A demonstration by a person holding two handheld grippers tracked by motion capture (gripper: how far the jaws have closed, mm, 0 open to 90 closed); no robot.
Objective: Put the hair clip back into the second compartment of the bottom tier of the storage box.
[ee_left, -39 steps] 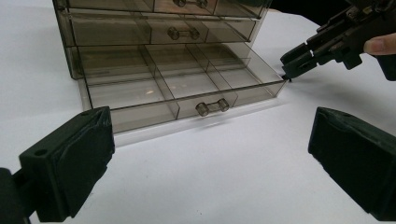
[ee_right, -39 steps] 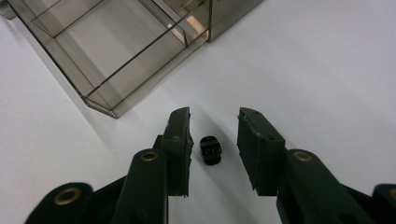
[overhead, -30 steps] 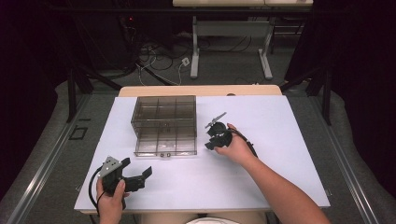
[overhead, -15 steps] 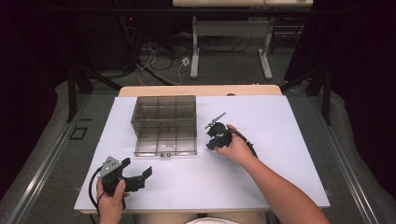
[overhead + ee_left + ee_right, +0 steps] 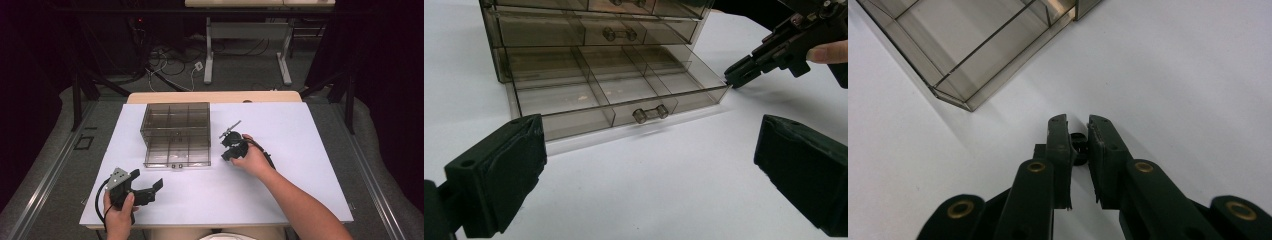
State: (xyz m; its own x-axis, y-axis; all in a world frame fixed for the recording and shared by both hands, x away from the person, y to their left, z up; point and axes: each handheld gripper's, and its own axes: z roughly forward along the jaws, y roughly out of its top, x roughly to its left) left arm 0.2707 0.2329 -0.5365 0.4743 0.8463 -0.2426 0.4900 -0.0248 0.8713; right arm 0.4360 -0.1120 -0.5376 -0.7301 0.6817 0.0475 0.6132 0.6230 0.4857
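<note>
Setting: dark room, cables and table legs at the back; white table in front.

Item 1 – clear drawer box, far-left part of the table. Bottom drawer pulled out twd the person, compartments look empty; dumbbell-shaped handle on its front.

Item 2 – small black part, on the table just off the drawer's right front corner. Too small to tell what it is.

Item 3 – right gripper. Jaws narrow, one on each side of the part, tips at table level; cannot tell if they already pinch it. Right hand just right of the box, forearm running in from bottom right, gripper tipped down twd the drawer corner.

Item 4 – left gripper. Jaws wide, holding nothing. Held low near the front-left edge, level w/ the table, pointed at the drawer front, well apart from it.

Step in hand, as judged: pick up the part, prob. for a drawer compartment. To do it well – centre the part between the pads, close squarely, check the grip holds, then lift straight up to clear the drawer wall.
</note>
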